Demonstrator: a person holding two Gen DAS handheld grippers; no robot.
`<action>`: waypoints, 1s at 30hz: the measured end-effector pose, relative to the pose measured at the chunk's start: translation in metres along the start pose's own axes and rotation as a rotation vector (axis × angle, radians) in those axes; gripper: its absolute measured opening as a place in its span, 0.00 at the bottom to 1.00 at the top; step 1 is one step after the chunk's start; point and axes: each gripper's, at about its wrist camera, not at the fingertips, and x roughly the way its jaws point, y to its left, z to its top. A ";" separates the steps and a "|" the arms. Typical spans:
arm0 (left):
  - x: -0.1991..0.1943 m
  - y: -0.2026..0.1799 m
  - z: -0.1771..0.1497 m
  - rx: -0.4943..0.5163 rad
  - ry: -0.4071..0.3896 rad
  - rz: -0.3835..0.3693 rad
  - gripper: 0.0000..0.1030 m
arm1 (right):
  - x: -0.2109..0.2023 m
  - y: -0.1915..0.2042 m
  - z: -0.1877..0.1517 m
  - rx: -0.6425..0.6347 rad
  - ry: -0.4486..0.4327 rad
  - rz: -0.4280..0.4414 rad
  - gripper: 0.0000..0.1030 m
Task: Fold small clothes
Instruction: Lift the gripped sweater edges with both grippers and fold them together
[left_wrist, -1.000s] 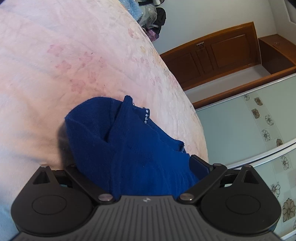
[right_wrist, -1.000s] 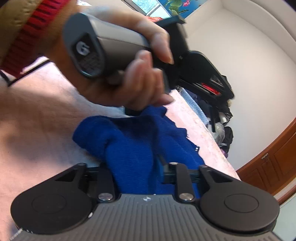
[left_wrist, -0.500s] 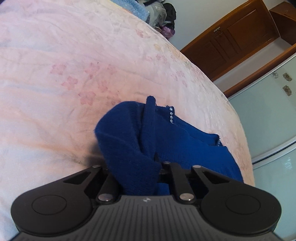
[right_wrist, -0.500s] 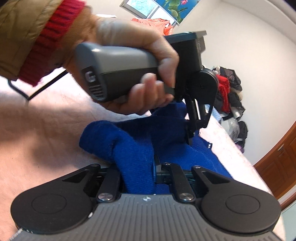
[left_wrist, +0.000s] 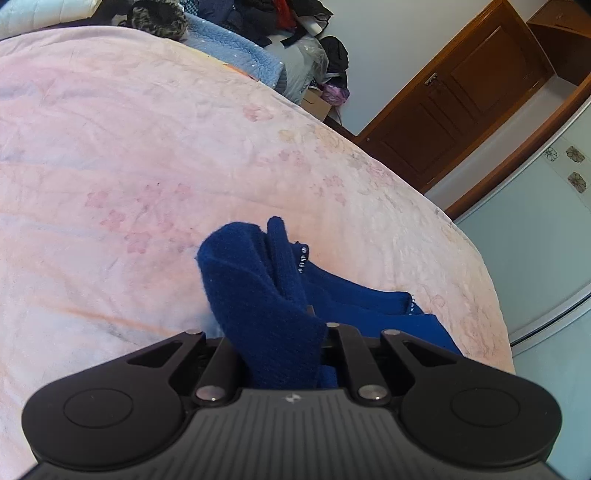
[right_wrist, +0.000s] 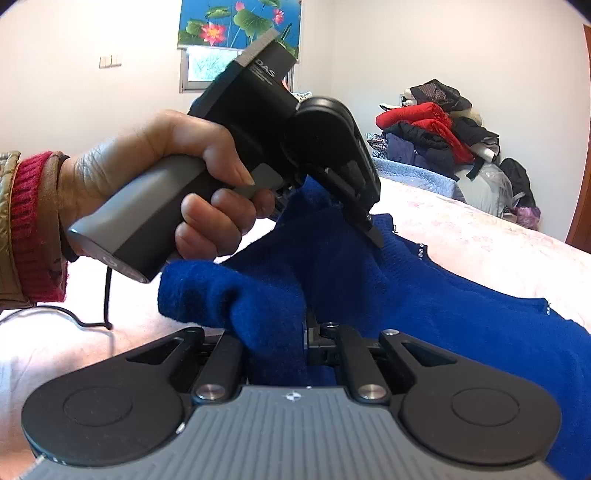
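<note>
Gripping the blue knit garment (left_wrist: 266, 295) near the bed's (left_wrist: 147, 147) right edge, both the left gripper (left_wrist: 284, 347) and right gripper (right_wrist: 275, 343) are clenched on bunched folds. Such a shallow pinch on thick knit could slip, or catch uneven layers and skew the fold.

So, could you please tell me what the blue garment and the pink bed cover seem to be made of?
The blue sweater looks like soft matte knitted yarn, perhaps wool or acrylic: fuzzy surface, ribbed edge. The pink bed cover looks like plush fleece with a faint embossed flower pattern, though the fibre is uncertain.
</note>
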 end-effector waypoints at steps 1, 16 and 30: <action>-0.001 -0.006 0.000 0.005 -0.004 0.001 0.09 | -0.002 -0.004 -0.001 0.008 -0.005 0.002 0.11; 0.005 -0.110 -0.009 0.128 -0.059 0.002 0.08 | -0.068 -0.083 -0.021 0.209 -0.087 -0.049 0.11; 0.068 -0.199 -0.044 0.255 -0.002 -0.016 0.08 | -0.110 -0.147 -0.062 0.307 -0.088 -0.171 0.11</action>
